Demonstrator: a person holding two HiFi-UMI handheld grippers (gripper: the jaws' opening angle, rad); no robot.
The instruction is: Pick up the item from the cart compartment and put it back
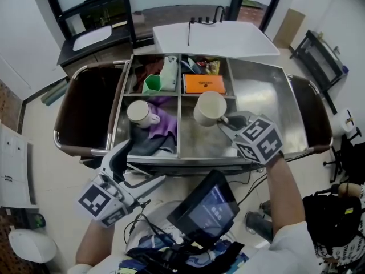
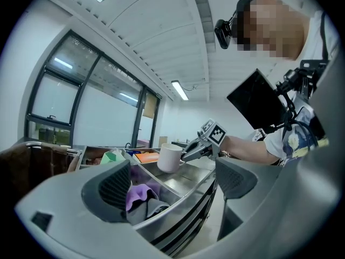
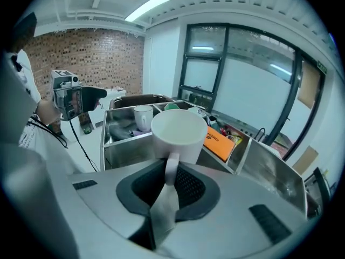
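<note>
A white mug (image 1: 209, 108) stands in the steel cart's (image 1: 268, 96) middle front compartment. My right gripper (image 1: 226, 122) is shut on its handle. In the right gripper view the mug (image 3: 178, 135) fills the centre, its handle pinched between the dark pads (image 3: 190, 185). The left gripper view shows the same mug (image 2: 171, 157) across the cart, with the right gripper (image 2: 188, 154) on it. My left gripper (image 1: 130, 153) hangs open at the cart's front left edge with nothing between its fingers (image 2: 111, 189).
A second white mug (image 1: 140, 113) lies on purple cloth (image 1: 165, 122) in the front left compartment. Back compartments hold a green cup (image 1: 151, 84), an orange box (image 1: 204, 83) and packets. A dark tablet (image 1: 204, 207) sits at my chest. Brown bins flank the cart.
</note>
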